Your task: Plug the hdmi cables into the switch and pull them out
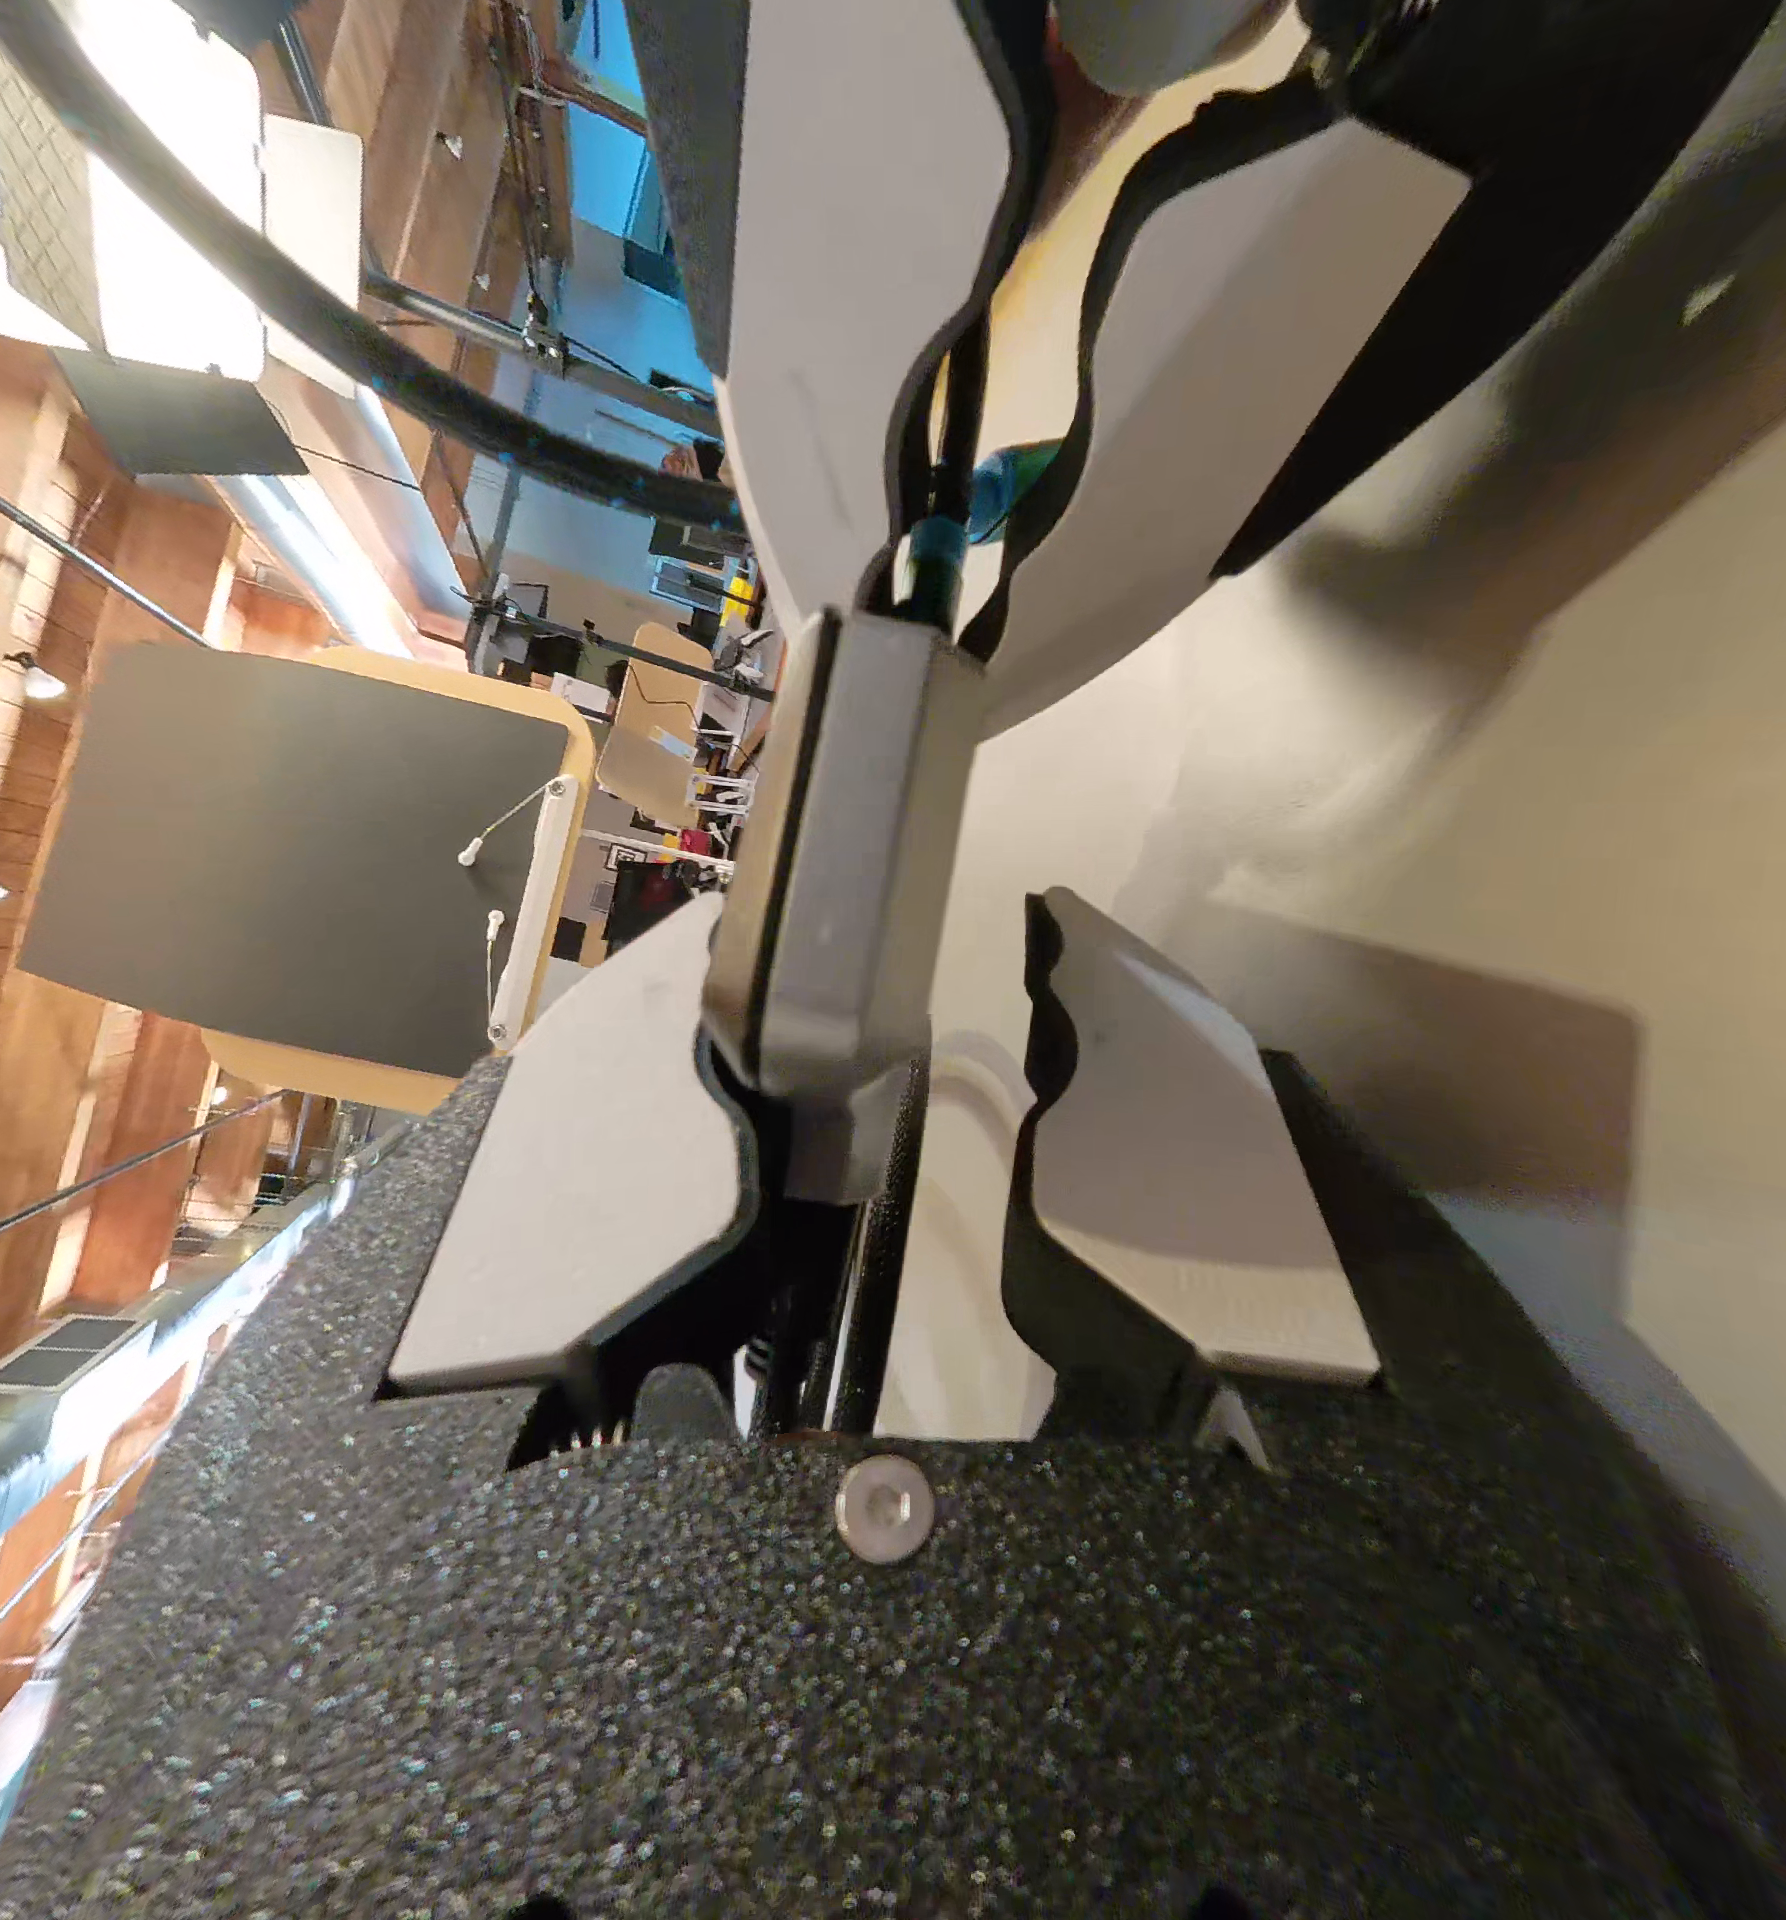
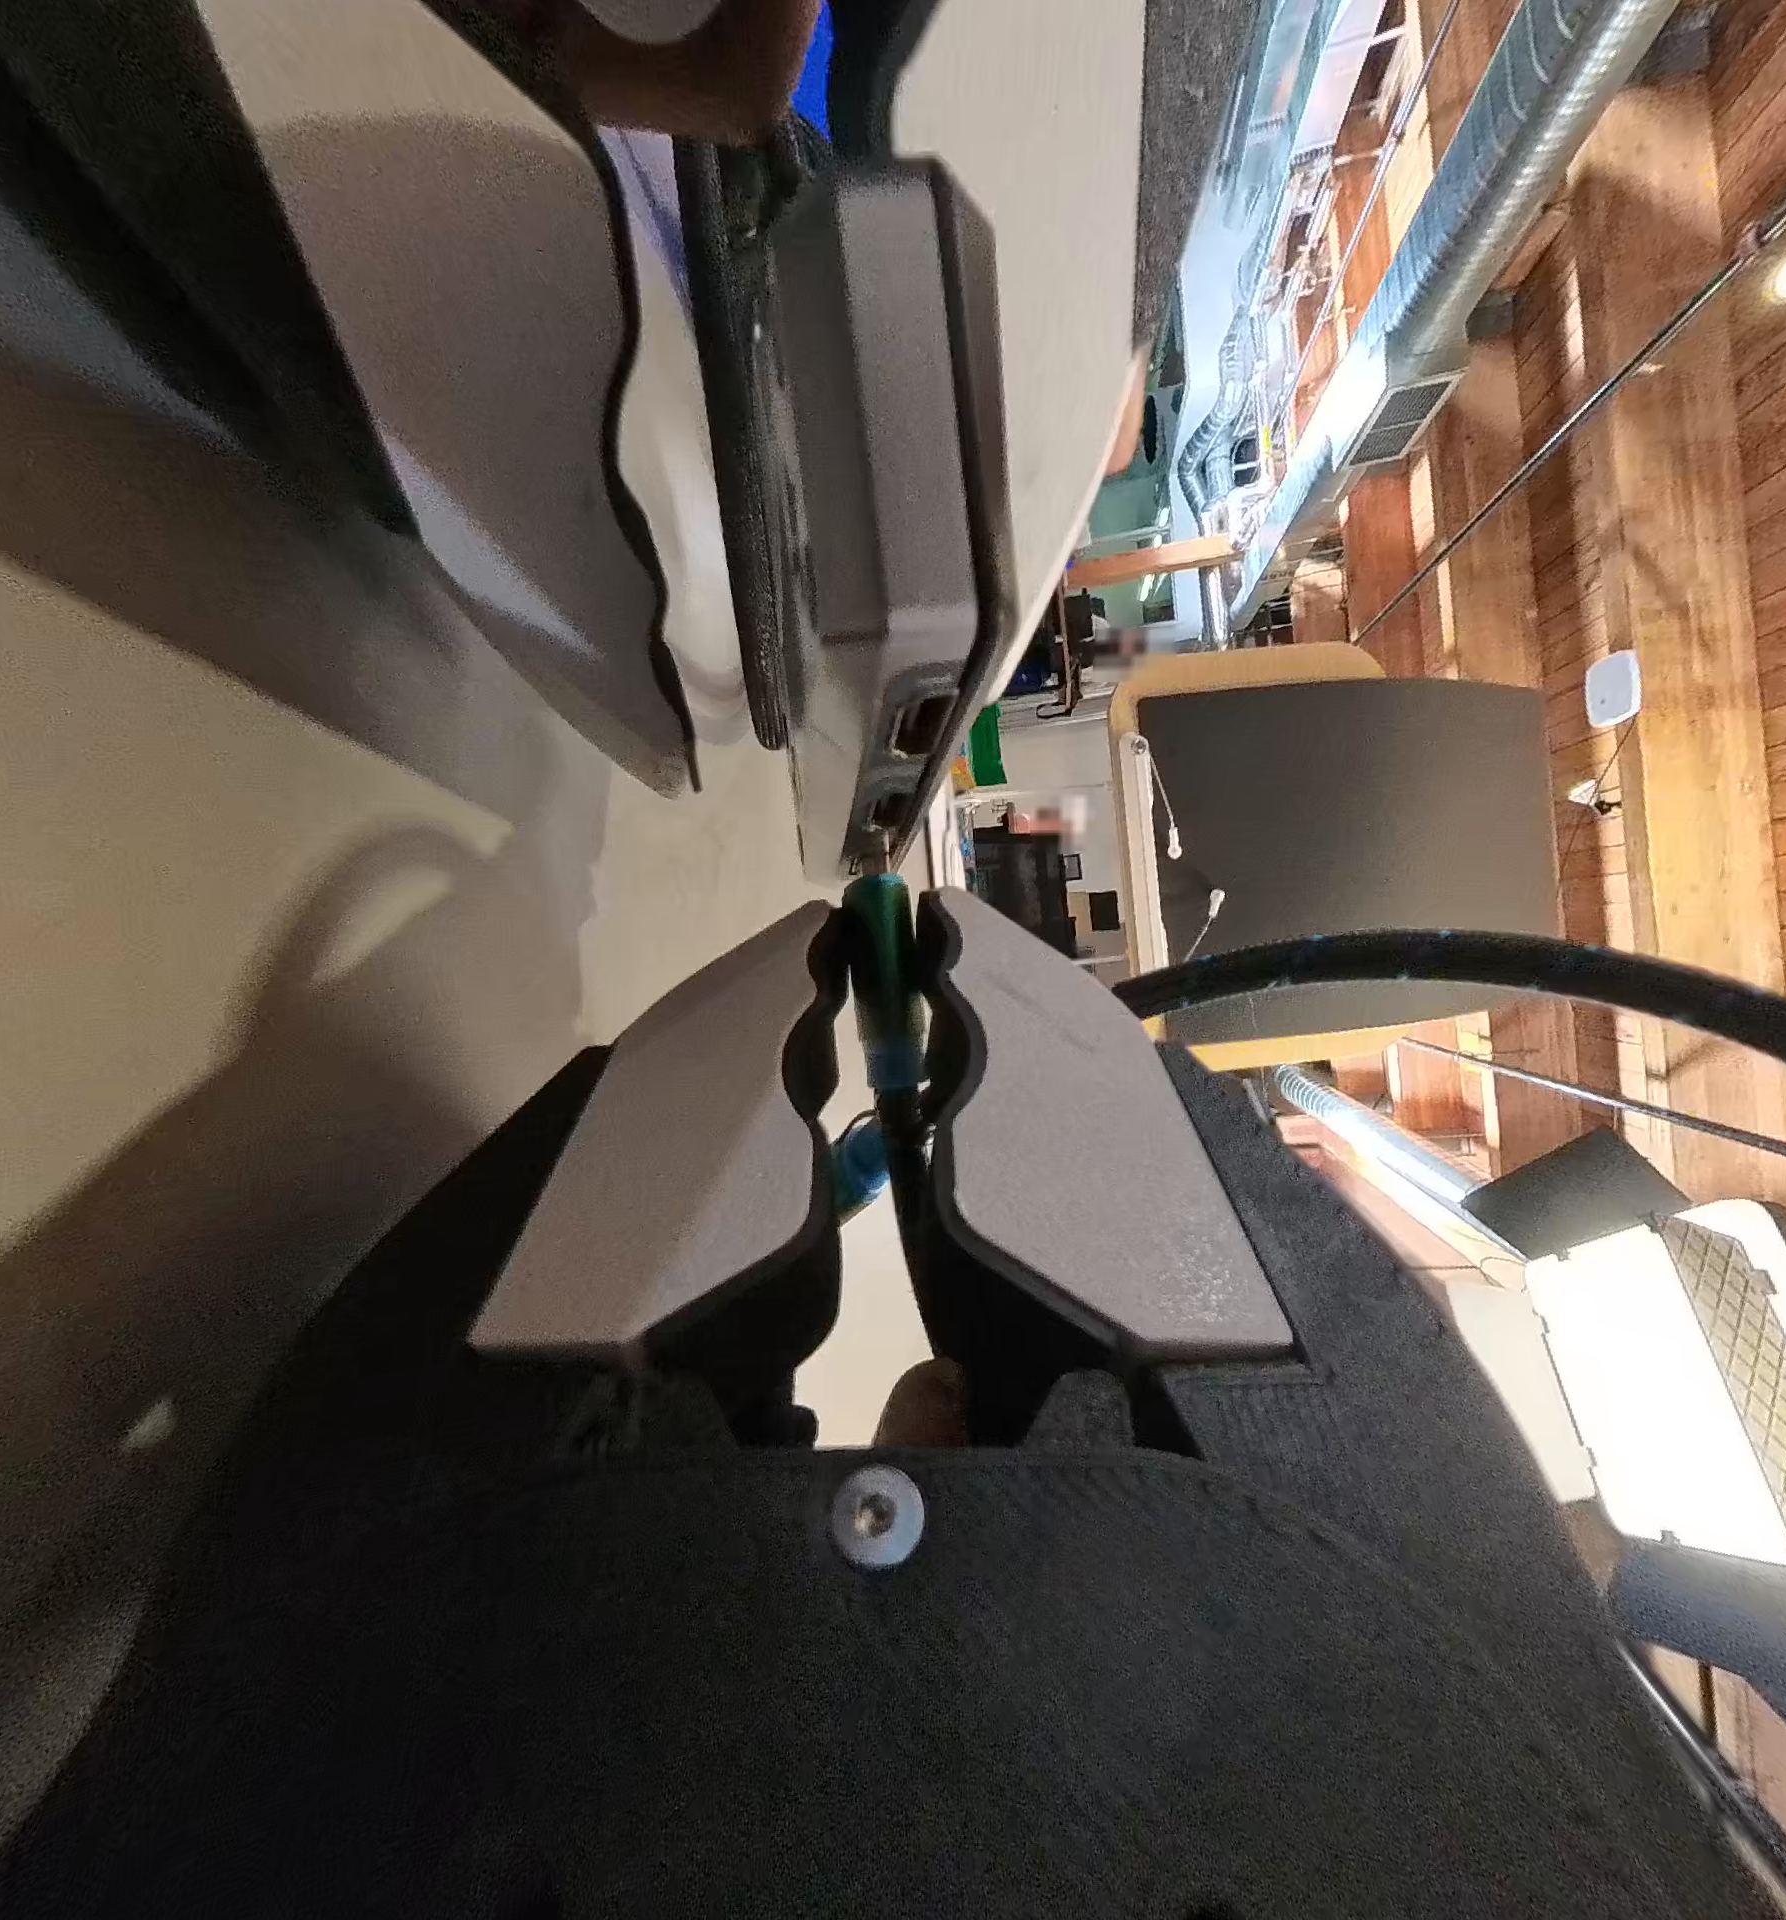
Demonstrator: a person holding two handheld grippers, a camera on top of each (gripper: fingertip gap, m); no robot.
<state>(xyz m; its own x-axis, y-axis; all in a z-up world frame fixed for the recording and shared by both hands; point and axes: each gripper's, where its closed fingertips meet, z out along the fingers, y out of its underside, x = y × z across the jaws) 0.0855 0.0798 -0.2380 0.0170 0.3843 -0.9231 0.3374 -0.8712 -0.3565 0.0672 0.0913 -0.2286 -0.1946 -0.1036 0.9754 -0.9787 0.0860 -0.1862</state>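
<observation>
The grey HDMI switch [image 1: 847, 831] sits between my left gripper's [image 1: 873, 904] jaws. It presses on the left finger [image 1: 598, 1143], and a braided black cable [image 1: 889, 1195] and a pale strip lie beside the other finger. In the right wrist view the switch [image 2: 889, 436] shows two ports, and the upper port [image 2: 920, 722] is empty. My right gripper [image 2: 878, 914] is shut on a green HDMI plug [image 2: 881, 987]. The plug's metal tip is at the lower port [image 2: 873, 847]; its depth is hidden. A second blue-tipped plug [image 2: 858, 1164] hangs behind.
Both cameras are rolled sideways over a pale table [image 2: 141, 935]. A thick black cable [image 2: 1491, 966] arcs off to the side. A chair with a black pad [image 2: 1336, 831] and a bright light panel [image 2: 1699, 1403] stand beyond the table edge. The grippers are tip to tip, or close to it.
</observation>
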